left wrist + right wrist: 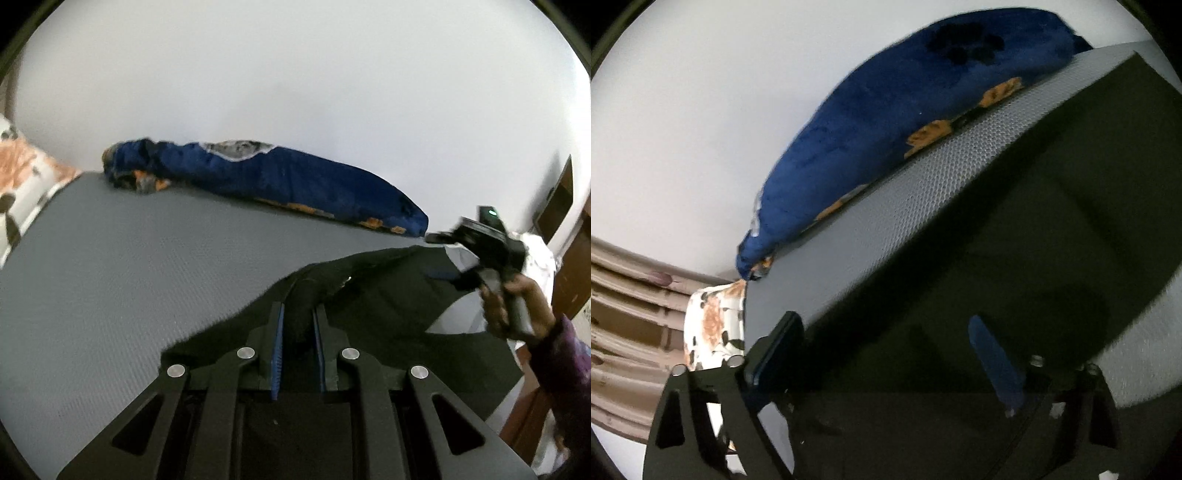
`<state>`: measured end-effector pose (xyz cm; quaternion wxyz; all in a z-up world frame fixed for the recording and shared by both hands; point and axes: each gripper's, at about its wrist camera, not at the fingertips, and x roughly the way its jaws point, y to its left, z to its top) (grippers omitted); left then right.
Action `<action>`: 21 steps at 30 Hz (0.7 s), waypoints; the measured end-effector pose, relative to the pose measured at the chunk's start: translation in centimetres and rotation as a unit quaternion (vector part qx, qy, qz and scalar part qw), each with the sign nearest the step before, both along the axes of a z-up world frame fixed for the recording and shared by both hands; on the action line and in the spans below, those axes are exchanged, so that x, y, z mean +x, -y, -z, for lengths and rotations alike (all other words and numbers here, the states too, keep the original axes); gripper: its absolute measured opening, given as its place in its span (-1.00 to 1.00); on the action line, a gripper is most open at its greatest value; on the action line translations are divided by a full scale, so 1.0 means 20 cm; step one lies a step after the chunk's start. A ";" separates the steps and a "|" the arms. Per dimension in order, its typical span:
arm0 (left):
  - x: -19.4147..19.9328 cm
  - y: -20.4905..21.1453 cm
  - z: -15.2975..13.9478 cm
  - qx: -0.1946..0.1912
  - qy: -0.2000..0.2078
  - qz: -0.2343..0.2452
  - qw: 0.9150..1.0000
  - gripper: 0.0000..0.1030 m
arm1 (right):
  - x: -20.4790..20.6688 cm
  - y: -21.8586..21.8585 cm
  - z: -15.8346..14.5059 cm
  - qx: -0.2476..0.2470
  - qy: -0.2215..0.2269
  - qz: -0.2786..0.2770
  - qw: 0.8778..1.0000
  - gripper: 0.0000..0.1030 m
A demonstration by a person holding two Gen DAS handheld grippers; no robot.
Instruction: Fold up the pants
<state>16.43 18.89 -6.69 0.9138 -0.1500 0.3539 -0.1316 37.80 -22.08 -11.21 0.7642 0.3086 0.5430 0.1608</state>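
**Left jaws gripping the pants, right jaws spread above them**

The left gripper (298, 325) is clenching a bunched ridge of the black pants (369, 295) between its blue pads, right at its own tips, with the cloth tenting upward there. From this pinch the pants are spreading to the right across the grey bed (110, 277), their long axis seeming to run left to right. The right gripper (886, 354) is hanging over the same dark cloth with its jaws spread wide and nothing between them; the pants (1015, 240) are lying flat just beyond and beneath its tips. In the left wrist view that tool is showing at the right edge, held in a person's hand (513, 306) near the cloth's far right corner. So the left hand is already holding the pants, and the right one appears the nearer to the free end, which any fold would need to carry over.

Farther off, a rolled blue blanket (277, 181) with orange patches is lying along the bed's far edge against the white wall (295, 74), well apart from the pants. A patterned pillow (22, 184) is sitting at the far left. Neither is blocking the way.
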 end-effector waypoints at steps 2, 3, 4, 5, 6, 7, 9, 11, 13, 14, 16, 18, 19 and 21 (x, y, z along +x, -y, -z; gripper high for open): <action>-0.04 0.00 0.01 -0.013 -0.008 -0.004 1.000 -0.71 | 0.08 -0.02 0.06 0.005 -0.030 -0.002 1.000 0.34; -0.05 0.00 0.02 -0.018 -0.011 -0.006 1.000 -0.71 | 0.11 -0.02 0.09 0.001 -0.044 -0.001 0.999 0.15; -0.06 0.01 0.02 -0.022 -0.015 -0.006 1.000 -0.71 | 0.13 -0.02 0.13 -0.001 -0.059 0.009 0.998 0.08; -0.07 0.01 0.02 -0.022 -0.015 -0.006 1.000 -0.71 | 0.13 -0.02 0.16 0.003 -0.063 0.012 0.998 -0.01; -0.09 0.02 0.02 -0.022 -0.015 -0.007 1.000 -0.71 | 0.14 -0.02 0.18 0.014 -0.065 0.007 0.998 -0.19; -0.09 0.02 0.02 -0.021 -0.016 -0.007 1.000 -0.71 | 0.15 0.00 0.19 0.014 -0.065 0.006 0.998 -0.37; -0.11 0.03 0.03 -0.018 -0.019 -0.007 1.000 -0.71 | 0.10 0.02 0.19 0.007 -0.060 0.021 0.998 -0.79; -0.13 0.02 0.03 -0.019 -0.021 -0.011 1.000 -0.72 | 0.03 0.03 0.16 0.010 -0.042 0.023 0.999 -0.82; -0.15 0.01 0.03 -0.015 -0.024 -0.014 1.000 -0.72 | -0.09 0.05 0.13 0.007 -0.029 0.025 0.999 -0.82; -0.17 0.00 0.03 -0.013 -0.025 -0.016 0.999 -0.72 | -0.15 0.06 0.11 0.007 -0.025 0.025 0.999 -0.82; -0.21 -0.01 0.04 -0.010 -0.031 -0.015 0.999 -0.71 | -0.30 0.10 0.09 0.008 -0.020 0.023 0.999 -0.82; -0.27 -0.02 0.05 0.000 -0.037 -0.016 0.999 -0.71 | -0.43 0.11 0.09 0.015 -0.019 0.025 0.999 -0.83; -0.29 -0.02 0.06 0.002 -0.040 -0.015 0.999 -0.71 | -0.50 0.12 0.10 0.018 -0.021 0.027 0.999 -0.83; -0.34 -0.03 0.08 0.009 -0.047 -0.016 0.999 -0.71 | -0.67 0.13 0.12 0.031 -0.028 0.036 0.998 -0.83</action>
